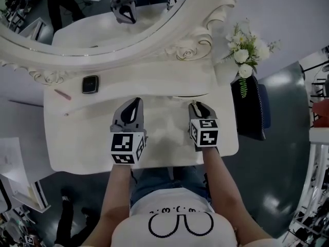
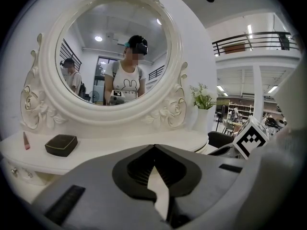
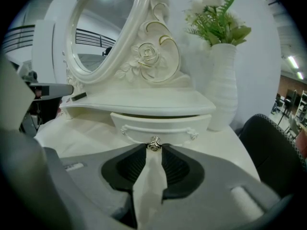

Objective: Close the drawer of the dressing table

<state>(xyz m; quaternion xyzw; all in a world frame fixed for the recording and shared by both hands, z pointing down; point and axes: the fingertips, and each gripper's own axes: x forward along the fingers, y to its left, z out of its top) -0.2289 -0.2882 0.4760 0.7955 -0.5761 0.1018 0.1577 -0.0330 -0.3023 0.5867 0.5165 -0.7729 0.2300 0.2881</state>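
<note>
The white dressing table (image 1: 77, 138) carries a small drawer (image 3: 160, 124) under its raised shelf, and the drawer stands pulled out a little. From above, the drawer's front edge (image 1: 191, 95) shows just ahead of my right gripper (image 1: 198, 105). That right gripper (image 3: 154, 147) is shut on the drawer's small metal knob (image 3: 154, 143), with a jaw tip on each side of it. My left gripper (image 1: 135, 102) hovers over the tabletop to the left, shut and empty, and its fingertips (image 2: 154, 147) meet.
A black compact case (image 1: 90, 84) and a pink stick (image 1: 62, 94) lie on the shelf at the left. The oval mirror (image 1: 92, 14) rises behind. A white vase with flowers (image 3: 224, 87) stands at the right corner, with a dark chair (image 1: 252, 112) beside the table.
</note>
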